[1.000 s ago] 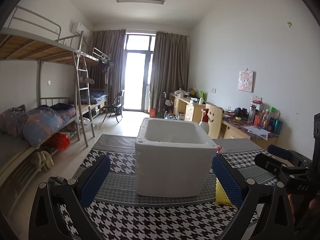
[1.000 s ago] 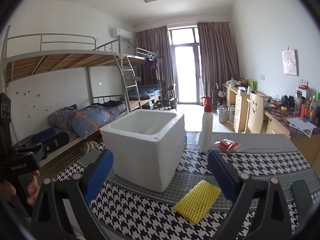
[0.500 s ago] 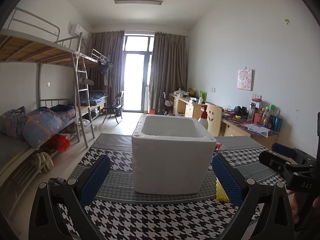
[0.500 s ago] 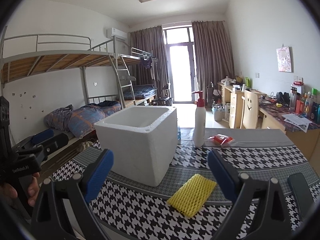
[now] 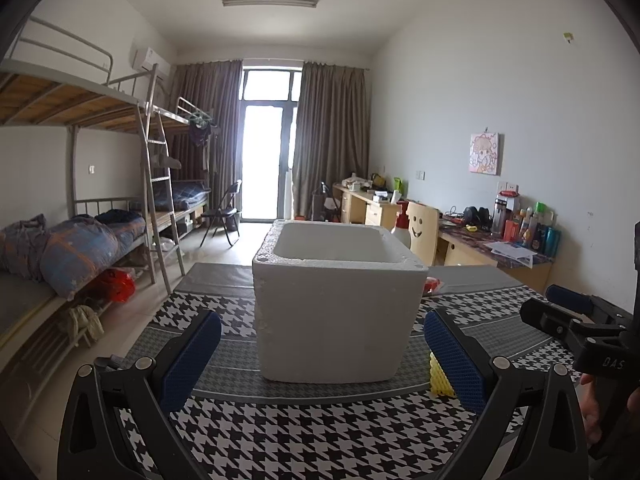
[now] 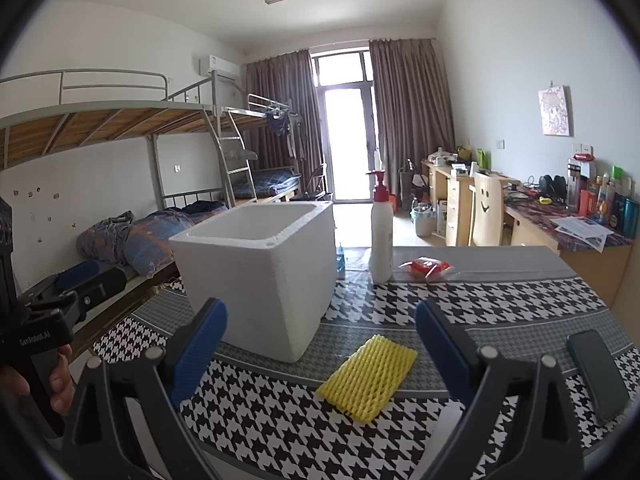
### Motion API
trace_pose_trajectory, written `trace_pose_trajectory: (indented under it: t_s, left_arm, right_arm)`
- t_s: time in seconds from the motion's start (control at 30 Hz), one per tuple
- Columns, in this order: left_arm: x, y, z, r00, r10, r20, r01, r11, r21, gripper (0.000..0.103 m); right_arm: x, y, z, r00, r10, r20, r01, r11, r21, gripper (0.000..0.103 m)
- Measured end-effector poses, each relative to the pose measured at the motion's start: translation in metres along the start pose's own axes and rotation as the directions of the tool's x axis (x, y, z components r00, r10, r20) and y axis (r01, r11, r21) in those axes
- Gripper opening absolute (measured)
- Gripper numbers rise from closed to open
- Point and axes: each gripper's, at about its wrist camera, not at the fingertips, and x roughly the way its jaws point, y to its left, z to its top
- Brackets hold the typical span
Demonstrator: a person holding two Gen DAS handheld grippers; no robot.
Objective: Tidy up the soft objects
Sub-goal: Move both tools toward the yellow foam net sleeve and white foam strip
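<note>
A white foam box (image 5: 338, 304) (image 6: 260, 272) stands open-topped on the houndstooth table cloth (image 5: 320, 432). A yellow foam net sleeve (image 6: 368, 376) lies flat on the cloth to the box's right; only its edge (image 5: 439, 376) shows past my left gripper's right finger. My left gripper (image 5: 320, 360) hovers open in front of the box, nothing between its blue pads. My right gripper (image 6: 320, 356) is open too, low over the table, with the yellow sleeve just ahead between its fingers. A red packet (image 6: 426, 267) lies behind.
A white pump bottle (image 6: 381, 236) stands behind the box, next to the red packet. A dark phone (image 6: 596, 376) lies at the table's right edge. Bunk beds line the left wall, desks (image 5: 496, 248) the right. A hand holds each gripper's handle.
Both grippers have dropped slightly and drawn a little nearer the table; the box and yellow sleeve sit higher and larger in view. Both stay open and empty.
</note>
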Motion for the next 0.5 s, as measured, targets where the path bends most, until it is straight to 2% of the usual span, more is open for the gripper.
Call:
trace_pose_trajectory:
  t_s: [0.23,0.5]
  left_arm:
    - [0.006,-0.006,-0.004,0.999,-0.027,-0.022,0.027,1.000,0.013,0.102]
    - [0.015,-0.023,-0.007,0.992,-0.110,-0.057,0.113,0.993,0.046,0.102]
  right_arm:
    - [0.003,-0.006,-0.005,1.000,-0.014,-0.014,0.014,1.000,0.010,0.097]
    - [-0.001,-0.015,-0.012,0.997,-0.071,-0.034,0.072,0.997,0.023,0.097]
